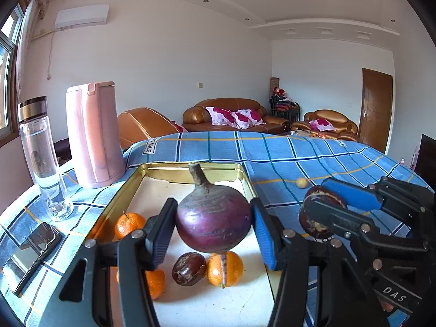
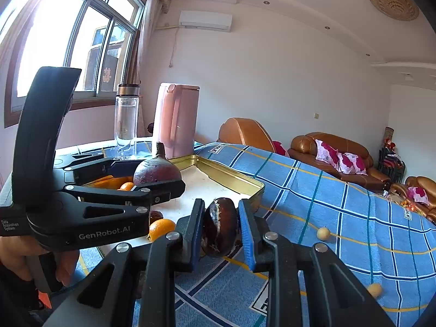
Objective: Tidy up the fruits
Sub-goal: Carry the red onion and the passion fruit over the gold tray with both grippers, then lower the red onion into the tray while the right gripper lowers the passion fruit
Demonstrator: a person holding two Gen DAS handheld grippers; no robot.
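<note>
the left gripper (image 1: pixel 214 222) clamps a purple beet (image 1: pixel 214 220) above the gold tray (image 1: pixel 166 169); the right gripper (image 2: pixel 220 229) pinches a dark brown fruit (image 2: pixel 220 226) over the blue cloth (image 2: pixel 340 204).

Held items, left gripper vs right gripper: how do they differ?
The left gripper holds a purple root vegetable with a stalk on top; the right gripper holds a dark brown fruit with no stalk showing. The vegetable is clearly bigger, so the left jaws stand wider. It hangs over the gold tray; the brown fruit sits over the blue cloth beside the tray. Both are roundish, clamped and off the surface.
</note>
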